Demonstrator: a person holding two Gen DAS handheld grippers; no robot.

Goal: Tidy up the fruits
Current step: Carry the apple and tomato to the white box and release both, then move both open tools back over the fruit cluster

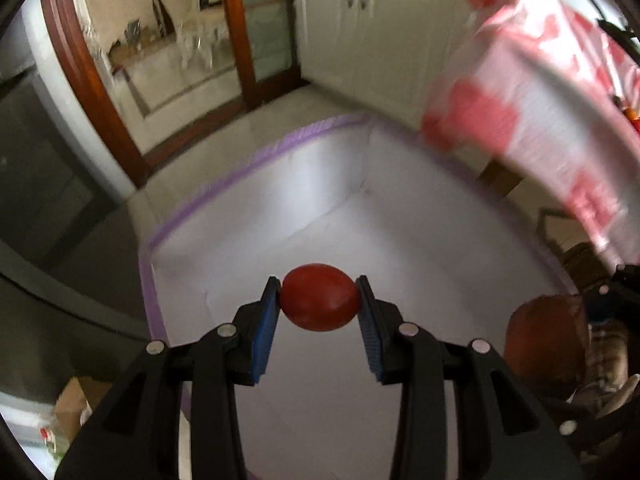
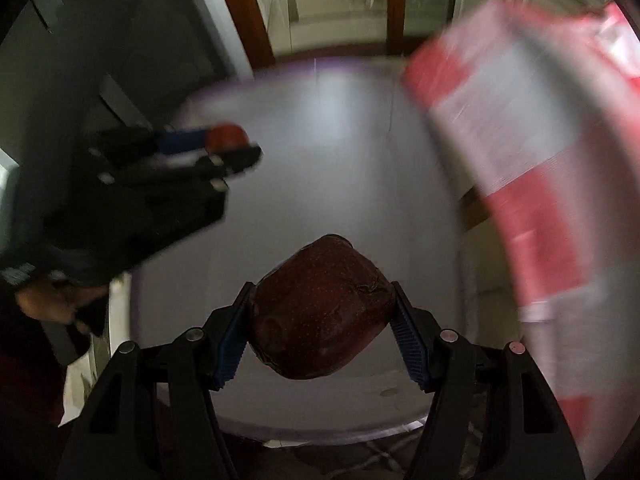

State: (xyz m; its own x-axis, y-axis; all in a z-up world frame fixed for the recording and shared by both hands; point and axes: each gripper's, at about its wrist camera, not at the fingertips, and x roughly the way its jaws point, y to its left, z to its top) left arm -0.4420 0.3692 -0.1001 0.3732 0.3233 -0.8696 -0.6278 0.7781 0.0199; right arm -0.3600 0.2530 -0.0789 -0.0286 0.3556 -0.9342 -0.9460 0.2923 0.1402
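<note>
While tilted down over the white bin (image 1: 256, 208) with purple rim: left gripper (image 1: 319, 304) clenched on a small red tomato (image 1: 319, 303), blue pads (image 1: 267, 332) pressed to its 2 sides, tomato held clear above bin floor. Right gripper (image 2: 323, 312) grasping a dark red apple (image 2: 320, 308), speckled skin, stem dimple toward right pad. Both fruits above the same bin. Red-and-white patterned cloth (image 1: 532, 92) hanging at bin's right edge, blurred. Wood-framed glass door (image 1: 120, 92) beyond.
</note>
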